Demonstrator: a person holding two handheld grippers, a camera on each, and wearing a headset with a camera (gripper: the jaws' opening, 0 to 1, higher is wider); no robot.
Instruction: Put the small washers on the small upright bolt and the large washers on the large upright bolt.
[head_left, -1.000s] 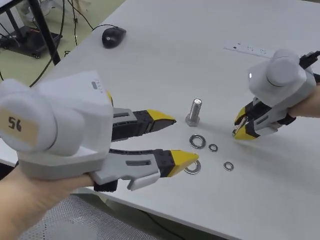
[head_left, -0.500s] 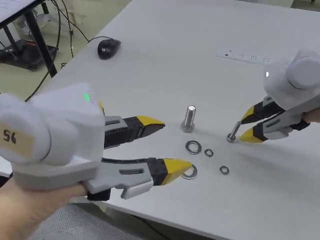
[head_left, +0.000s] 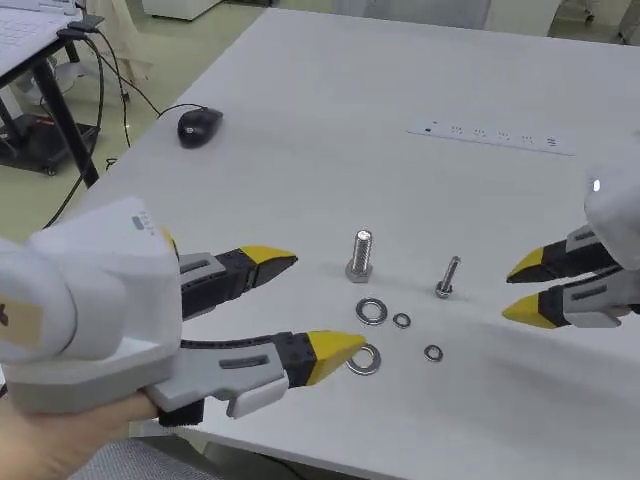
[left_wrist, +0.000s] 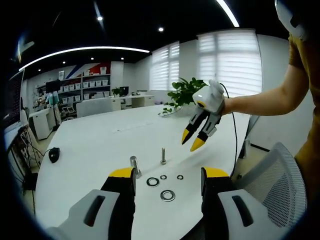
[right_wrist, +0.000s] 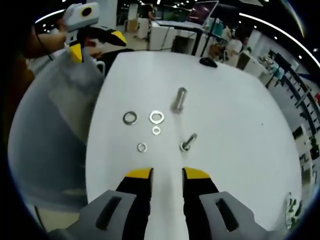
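Nearest, the left gripper (head_left: 325, 300) is held low and level over the white table (head_left: 300, 120), jaws spread wide and empty. One large washer (head_left: 363, 359) lies at its lower fingertip. A second large washer (head_left: 371, 311) and two small washers (head_left: 401, 320) lie just past the tips. Beyond them stand the large bolt (head_left: 361, 255) and the small bolt (head_left: 447, 277). The right gripper (head_left: 510, 291) points at the small bolt, jaws parted and empty.
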